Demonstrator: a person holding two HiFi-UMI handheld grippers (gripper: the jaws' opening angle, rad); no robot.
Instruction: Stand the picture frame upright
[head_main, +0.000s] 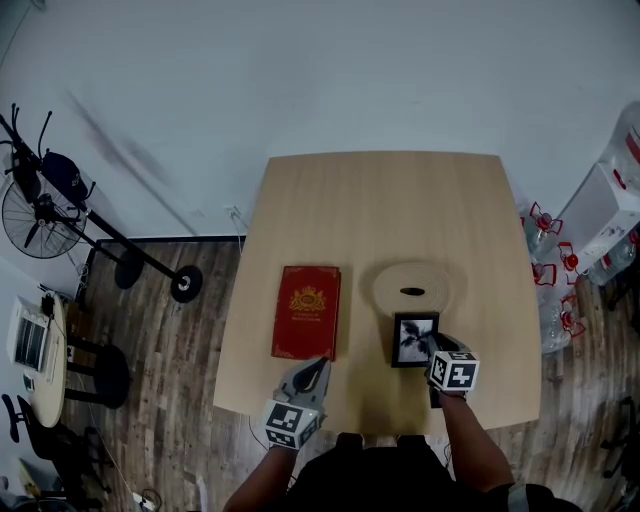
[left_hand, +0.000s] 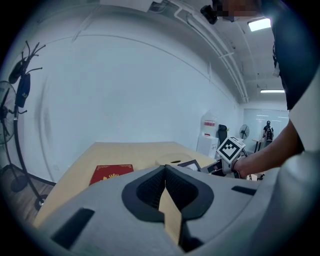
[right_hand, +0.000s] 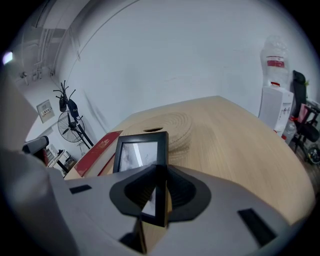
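Note:
A black picture frame (head_main: 412, 338) with a dark photo lies face up on the wooden table (head_main: 380, 200), just in front of a round woven mat (head_main: 412, 287). My right gripper (head_main: 432, 348) is shut on the frame's near right edge. In the right gripper view the frame (right_hand: 140, 150) runs away from the jaws of the right gripper (right_hand: 159, 186), and I cannot tell whether it is lifted off the table. My left gripper (head_main: 318, 366) hovers at the table's front edge near the red book (head_main: 307, 311). In its own view the left gripper (left_hand: 165, 175) is shut on nothing.
The red book (left_hand: 111, 173) lies flat to the left of the frame. A standing fan (head_main: 35, 215) and a small round side table (head_main: 40, 360) are on the floor at the left. Water bottles (head_main: 555, 265) and a white dispenser (head_main: 605, 205) stand at the right.

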